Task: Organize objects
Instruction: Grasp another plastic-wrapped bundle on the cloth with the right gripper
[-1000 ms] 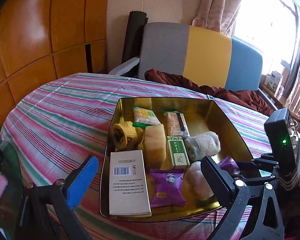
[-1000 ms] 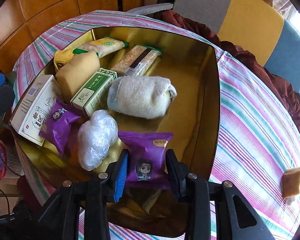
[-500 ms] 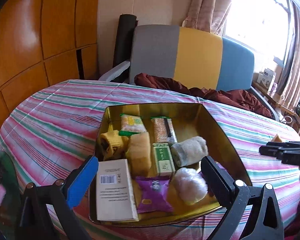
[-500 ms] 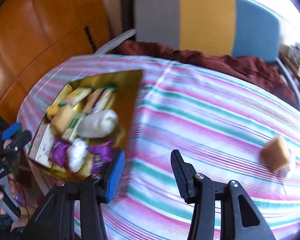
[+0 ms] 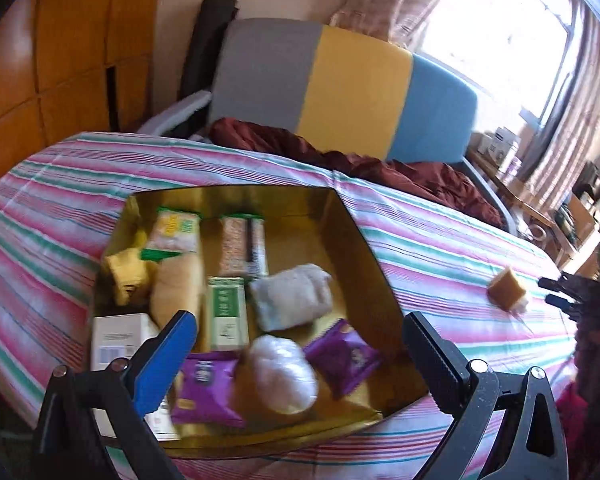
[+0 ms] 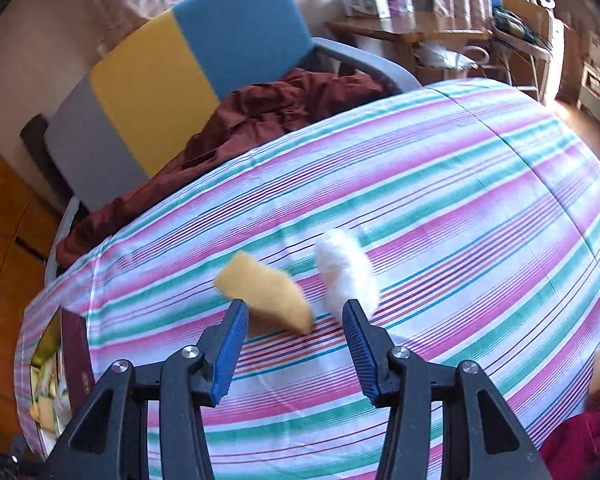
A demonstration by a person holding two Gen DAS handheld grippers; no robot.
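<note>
Sponge [image 6: 266, 296], a yellow wedge, lies on the striped desk [image 6: 460, 208] just beside a white fluffy wad [image 6: 346, 276], right of the gold tin [image 5: 364, 248] packed with snack packets, boxes and a rolled towel [image 5: 292, 296]. Right claw [image 6: 294, 330] hangs released over the sponge, holding nothing. Left claw [image 5: 300, 344] hovers wide apart above the tin's near edge, also empty.

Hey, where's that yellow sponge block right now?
The yellow sponge block lies on the striped tablecloth, outside the gold tin, beside a white fluffy wad, just ahead of the open right gripper.
</note>
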